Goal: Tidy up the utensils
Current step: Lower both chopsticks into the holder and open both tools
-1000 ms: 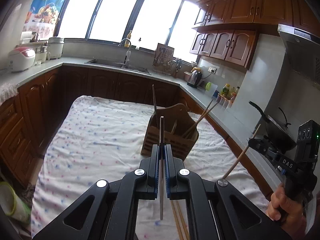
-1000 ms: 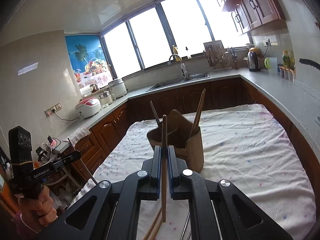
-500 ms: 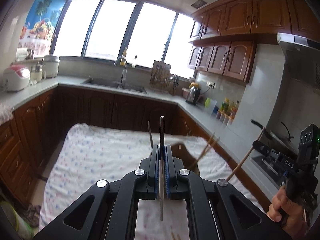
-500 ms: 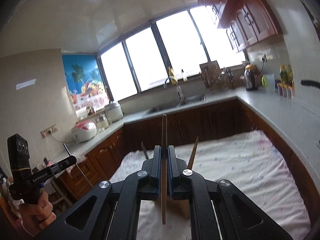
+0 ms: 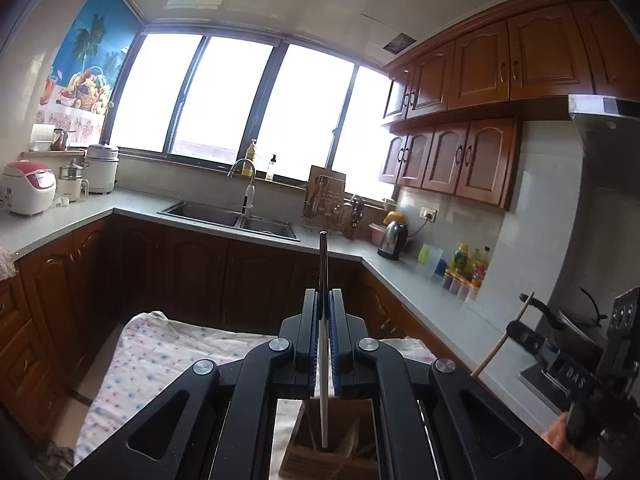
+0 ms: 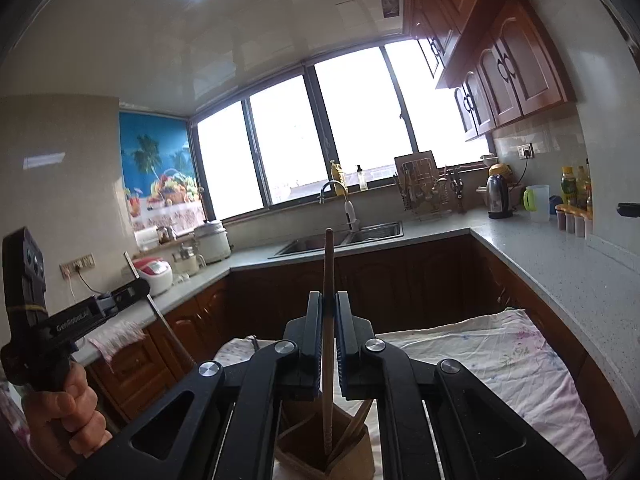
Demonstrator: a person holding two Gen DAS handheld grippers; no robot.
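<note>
My left gripper [image 5: 323,296] is shut on a thin metal chopstick [image 5: 323,264] held upright. Its lower tip hangs in the mouth of the wooden utensil holder [image 5: 304,462], right under the gripper. My right gripper [image 6: 329,298] is shut on a wooden chopstick [image 6: 329,256], also upright, with its lower end down in the same holder [image 6: 356,464]. Other wooden chopsticks [image 6: 354,426] lean in that holder. Each view shows the other gripper at its side: the right gripper [image 5: 516,330] with its chopstick [image 5: 500,344], and the left gripper [image 6: 134,290], held in a hand [image 6: 60,408].
The holder stands on a table under a flowered cloth [image 5: 160,356] [image 6: 500,364]. Wooden cabinets and a grey counter [image 6: 560,264] ring the table, with a sink [image 5: 240,216], kettle [image 5: 394,240], rice cooker [image 5: 28,192] and a wok [image 5: 580,324] at the right.
Both grippers have moved forward over the holder with their chopsticks and tipped upward. The holder has slid from ahead of them to right beneath them.
</note>
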